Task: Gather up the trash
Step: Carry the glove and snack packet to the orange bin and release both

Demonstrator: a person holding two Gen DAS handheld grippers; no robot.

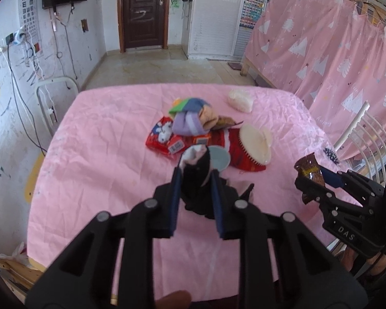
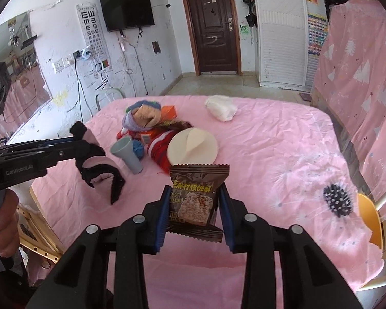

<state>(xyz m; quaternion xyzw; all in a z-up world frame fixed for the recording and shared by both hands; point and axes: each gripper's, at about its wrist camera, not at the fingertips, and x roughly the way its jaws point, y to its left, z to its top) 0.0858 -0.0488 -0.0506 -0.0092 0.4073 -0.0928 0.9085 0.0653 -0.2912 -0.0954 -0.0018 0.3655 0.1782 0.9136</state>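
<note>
My left gripper [image 1: 196, 173] is shut on a black sock with a pale pink lining [image 1: 196, 158], lifted clear of the pink tablecloth [image 1: 103, 154]. In the right wrist view the left gripper [image 2: 81, 143] comes in from the left and the sock [image 2: 100, 172] dangles from it in a loop. My right gripper [image 2: 194, 190] is shut on a brown snack wrapper [image 2: 198, 200], held upright above the tablecloth [image 2: 270, 154]. The left wrist view shows the right gripper [image 1: 308, 180] at the right edge with the wrapper [image 1: 307, 168] sticking out of it.
A pile lies mid-table: red snack packets [image 1: 164, 135], a colourful knitted hat [image 1: 193, 119], a grey-blue cup [image 2: 127, 154] on its side, a round cream brush [image 2: 193, 146]. A white lump [image 2: 221, 108] lies farther back. A black hairbrush [image 2: 338, 200] rests near the right edge, by a white chair [image 1: 357, 128].
</note>
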